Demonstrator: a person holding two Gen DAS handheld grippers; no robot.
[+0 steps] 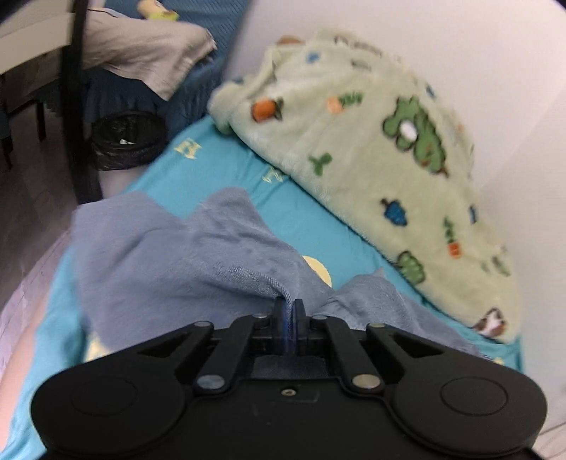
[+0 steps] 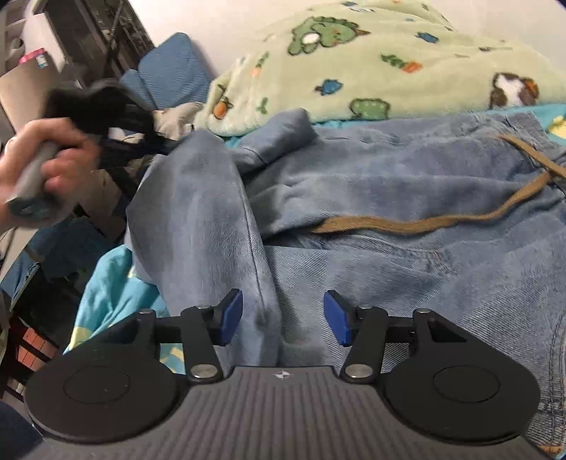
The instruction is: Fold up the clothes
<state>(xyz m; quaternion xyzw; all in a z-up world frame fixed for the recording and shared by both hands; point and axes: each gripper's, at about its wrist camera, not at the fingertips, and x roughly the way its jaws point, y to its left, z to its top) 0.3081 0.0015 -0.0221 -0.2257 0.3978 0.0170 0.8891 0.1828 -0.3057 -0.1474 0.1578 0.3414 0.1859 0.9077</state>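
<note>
Light blue denim trousers (image 2: 389, 177) with a brown drawstring (image 2: 406, 223) lie spread on the turquoise bedsheet (image 1: 212, 170). In the left wrist view, my left gripper (image 1: 289, 308) is shut on a hem of the trousers (image 1: 177, 254), and the cloth hangs lifted from it. In the right wrist view, my right gripper (image 2: 283, 315) is open, its blue pads (image 2: 231, 315) on either side of a raised fold of a trouser leg (image 2: 198, 219). The left gripper (image 2: 102, 106) shows there at upper left, held in a hand and blurred.
A pale green fleece blanket (image 1: 371, 148) with cartoon prints lies bunched along the white wall. A black bin (image 1: 127, 138) stands on the floor beyond the bed's end, beside blue furniture with beige cloth (image 1: 148, 60). Dark shelving (image 2: 106, 28) stands at the back left.
</note>
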